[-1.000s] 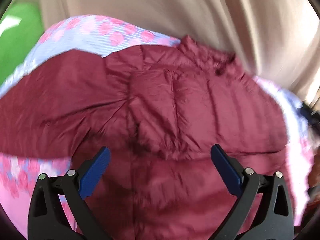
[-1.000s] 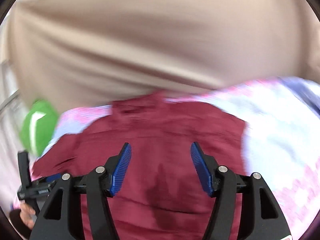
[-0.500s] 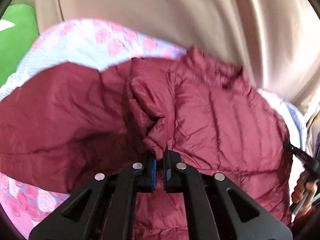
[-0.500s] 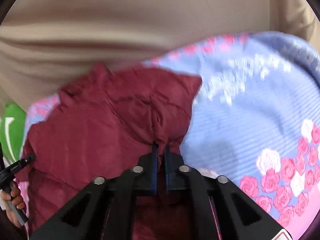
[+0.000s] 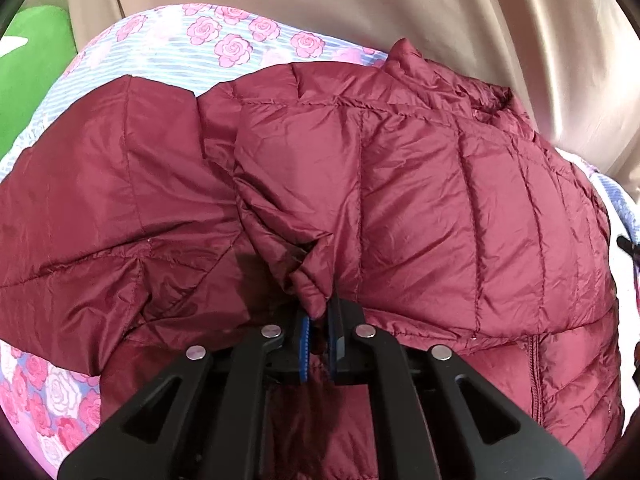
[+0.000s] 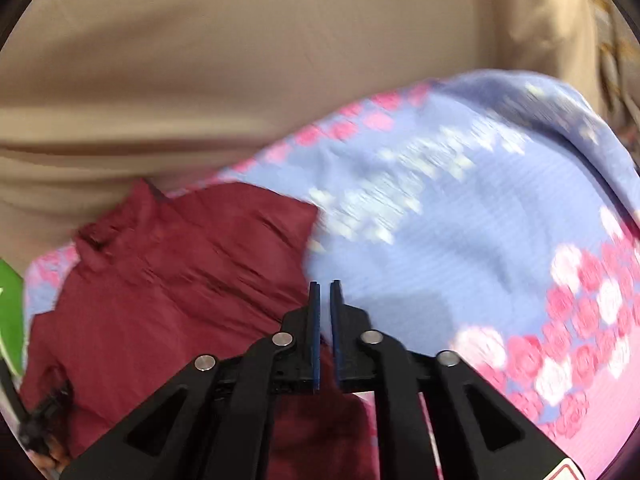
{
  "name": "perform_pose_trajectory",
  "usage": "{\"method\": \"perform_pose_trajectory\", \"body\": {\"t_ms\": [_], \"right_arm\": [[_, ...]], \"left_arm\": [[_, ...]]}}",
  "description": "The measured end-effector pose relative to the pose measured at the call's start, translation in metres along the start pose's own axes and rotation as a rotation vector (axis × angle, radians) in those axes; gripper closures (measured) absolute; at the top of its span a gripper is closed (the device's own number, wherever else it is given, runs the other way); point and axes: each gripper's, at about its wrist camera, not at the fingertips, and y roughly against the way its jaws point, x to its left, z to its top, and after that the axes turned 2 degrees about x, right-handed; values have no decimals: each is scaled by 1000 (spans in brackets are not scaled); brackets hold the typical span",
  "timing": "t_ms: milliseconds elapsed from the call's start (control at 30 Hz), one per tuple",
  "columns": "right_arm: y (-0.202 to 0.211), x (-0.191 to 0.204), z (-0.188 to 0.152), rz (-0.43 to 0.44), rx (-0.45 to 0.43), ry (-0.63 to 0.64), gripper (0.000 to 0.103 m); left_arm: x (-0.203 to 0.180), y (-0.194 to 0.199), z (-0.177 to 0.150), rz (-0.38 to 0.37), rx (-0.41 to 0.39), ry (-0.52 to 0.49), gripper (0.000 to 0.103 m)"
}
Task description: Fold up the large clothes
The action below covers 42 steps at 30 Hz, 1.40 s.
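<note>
My left gripper [image 5: 319, 328] has its jaws clamped on a bunched fold of the maroon quilted jacket [image 5: 420, 208], which lies spread on the floral bedspread [image 6: 460, 248]. My right gripper [image 6: 325, 300] has jaws opening, with nothing visible between the tips.

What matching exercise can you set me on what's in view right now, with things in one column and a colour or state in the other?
Things:
1. jacket
2. sheet
3. left gripper
4. object at left edge

Colour or state:
a. green
b. shut on a fold of fabric
c. dark red, quilted
d. rose print

Pairs: 1-c, 2-d, 3-b, 4-a
</note>
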Motion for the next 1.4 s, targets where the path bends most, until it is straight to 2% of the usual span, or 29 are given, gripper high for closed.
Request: {"method": "perform_pose_trajectory", "body": {"t_ms": [67,133,167,200,233,333,367,433,500,567,633,700,800,833,867,933,1067,1133,1200,1233,1300,1333,1400], "right_arm": [[-7,20,13,56,4,45,94],[-29,36,21,117,62,89,94],[-43,41,23,118,93,107,94],[-52,42,21,101,111,126,95],[-66,42,22,54,117,148,103],[-88,20,30,-29,116,87,103],[-88,13,33,-41,109,57,103],[-79,12,36,-60,83,42,103],[-53,17,32,-64,31,83,100],[-21,21,14,2,20,144,96],[2,22,-14,39,42,203,96],[5,19,-38,49,90,243,96],[-8,-9,-66,-50,172,262,103],[-15,-21,-68,-61,191,243,103],[-15,-28,-68,-17,186,208,103],[-4,-37,-62,-8,178,124,103],[20,-19,-52,49,96,144,99],[7,-11,-55,17,128,190,99],[-21,-6,-59,-71,189,256,101],[-19,-5,-59,-77,166,266,102],[-9,-3,-56,-104,177,234,101],[1,-1,-56,-95,183,212,97],[28,10,-64,-72,174,232,96]], "left_arm": [[3,3,-2,-3,-3,1,97],[5,4,-4,-8,-4,4,96],[7,6,-7,-10,-4,6,96],[9,7,-8,-15,-4,10,96],[12,8,-10,-22,-4,12,92],[18,9,-12,-52,-4,-15,72],[14,8,-12,-47,-3,-32,70],[6,7,-12,-16,0,-66,69],[3,7,-12,5,2,-81,69],[3,6,-11,7,2,-83,69],[5,6,-10,4,3,-80,69],[6,6,-10,8,4,-83,69],[5,7,-11,10,4,-85,68],[1,3,-9,7,3,-82,68],[2,4,-9,3,3,-76,68],[7,5,-8,-2,2,-61,68],[8,7,-10,8,2,-64,68],[7,8,-9,11,1,-63,68],[9,8,-9,5,-2,-53,68],[11,9,-10,5,-2,-47,68],[18,15,-12,0,-11,-19,68],[25,21,-14,-10,-14,4,68],[47,37,-19,-41,-23,66,66]]}}
